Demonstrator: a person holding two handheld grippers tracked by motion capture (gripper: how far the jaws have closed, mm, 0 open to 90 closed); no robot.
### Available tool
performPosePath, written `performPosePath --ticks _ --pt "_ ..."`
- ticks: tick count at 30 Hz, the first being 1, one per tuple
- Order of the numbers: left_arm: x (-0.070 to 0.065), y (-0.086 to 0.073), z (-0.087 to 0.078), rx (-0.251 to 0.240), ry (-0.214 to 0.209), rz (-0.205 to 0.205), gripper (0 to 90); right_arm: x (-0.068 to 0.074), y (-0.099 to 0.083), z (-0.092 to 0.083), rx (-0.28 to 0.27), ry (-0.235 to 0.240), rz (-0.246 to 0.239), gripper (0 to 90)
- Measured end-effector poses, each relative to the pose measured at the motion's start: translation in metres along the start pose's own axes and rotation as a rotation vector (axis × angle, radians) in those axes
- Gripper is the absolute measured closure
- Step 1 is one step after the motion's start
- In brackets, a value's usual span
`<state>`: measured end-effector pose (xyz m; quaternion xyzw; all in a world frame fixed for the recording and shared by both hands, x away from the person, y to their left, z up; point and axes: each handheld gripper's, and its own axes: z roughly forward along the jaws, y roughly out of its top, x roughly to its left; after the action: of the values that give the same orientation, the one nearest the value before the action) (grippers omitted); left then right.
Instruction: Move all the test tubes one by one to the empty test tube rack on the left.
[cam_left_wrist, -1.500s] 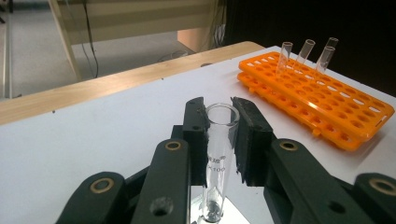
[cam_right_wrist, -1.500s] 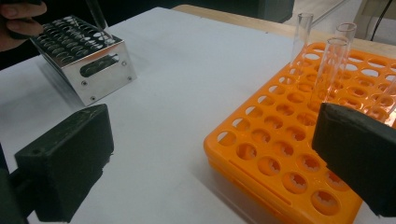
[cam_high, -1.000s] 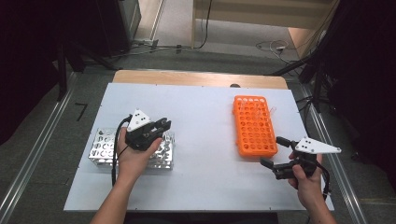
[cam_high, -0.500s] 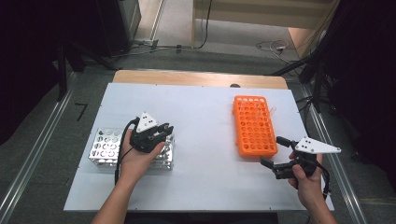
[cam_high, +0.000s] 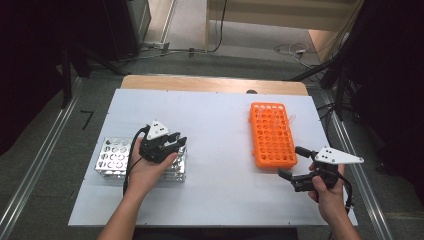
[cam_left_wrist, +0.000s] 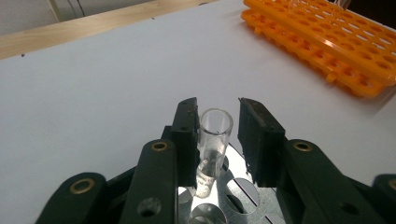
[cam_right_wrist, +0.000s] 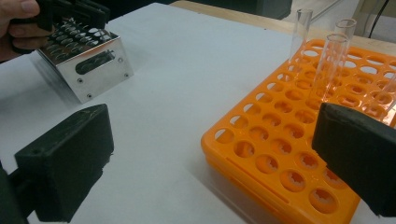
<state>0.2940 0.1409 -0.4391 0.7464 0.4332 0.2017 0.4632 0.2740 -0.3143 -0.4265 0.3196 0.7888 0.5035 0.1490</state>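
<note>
A clear glass tube (cam_left_wrist: 214, 135) stands upright in a hole of the shiny metal rack (cam_high: 112, 157). My left gripper (cam_high: 177, 142) hangs over the rack's right end. Its jaws have just been opening and stand on either side of the tube's rim, with a gap showing on the right side, so the left gripper (cam_left_wrist: 217, 112) is open around the tube. My right gripper (cam_high: 291, 162) rests wide open by the near right corner of the orange rack (cam_high: 272, 135), with nothing between its jaws. Three clear tubes (cam_right_wrist: 331, 60) stand at the orange rack's far end.
The white table top (cam_high: 220, 120) has a wooden strip (cam_high: 210, 84) along its far edge. The metal rack (cam_right_wrist: 93, 65) sits at the left and the orange rack (cam_right_wrist: 289, 154) at the right, with bare table between them. Cables lie on the floor beyond.
The left gripper's jaws stand slightly wider apart around the tube than before. Both hands have kept their places.
</note>
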Motion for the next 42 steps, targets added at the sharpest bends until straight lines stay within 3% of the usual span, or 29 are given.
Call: performPosePath --ticks 2,12,16,25,27,31,42 --pt "-0.001 0.001 -0.003 -0.026 0.015 0.001 58.7 -0.001 0.0 0.0 0.001 -0.004 0.003 0.0" --pt "-0.01 0.002 -0.025 -0.123 -0.051 -0.014 27.8 -0.006 0.004 0.002 0.007 -0.025 0.005 0.0" --pt "-0.017 -0.002 -0.035 -0.169 -0.065 -0.007 20.0 -0.011 0.009 0.003 -0.002 -0.031 0.02 0.0" --pt "-0.025 -0.01 -0.044 -0.18 -0.108 -0.022 0.1 -0.034 0.014 0.008 -0.008 -0.065 0.066 0.0" --pt "-0.026 -0.01 -0.045 -0.183 -0.135 -0.025 0.0 -0.039 0.015 0.01 0.0 -0.073 0.063 0.0" --pt "-0.027 -0.012 -0.046 -0.195 -0.149 -0.029 0.0 -0.056 0.018 0.015 -0.011 -0.086 0.09 0.0" --pt "-0.026 -0.013 -0.046 -0.192 -0.14 -0.029 0.0 -0.087 0.021 0.033 -0.01 -0.124 0.129 0.0"
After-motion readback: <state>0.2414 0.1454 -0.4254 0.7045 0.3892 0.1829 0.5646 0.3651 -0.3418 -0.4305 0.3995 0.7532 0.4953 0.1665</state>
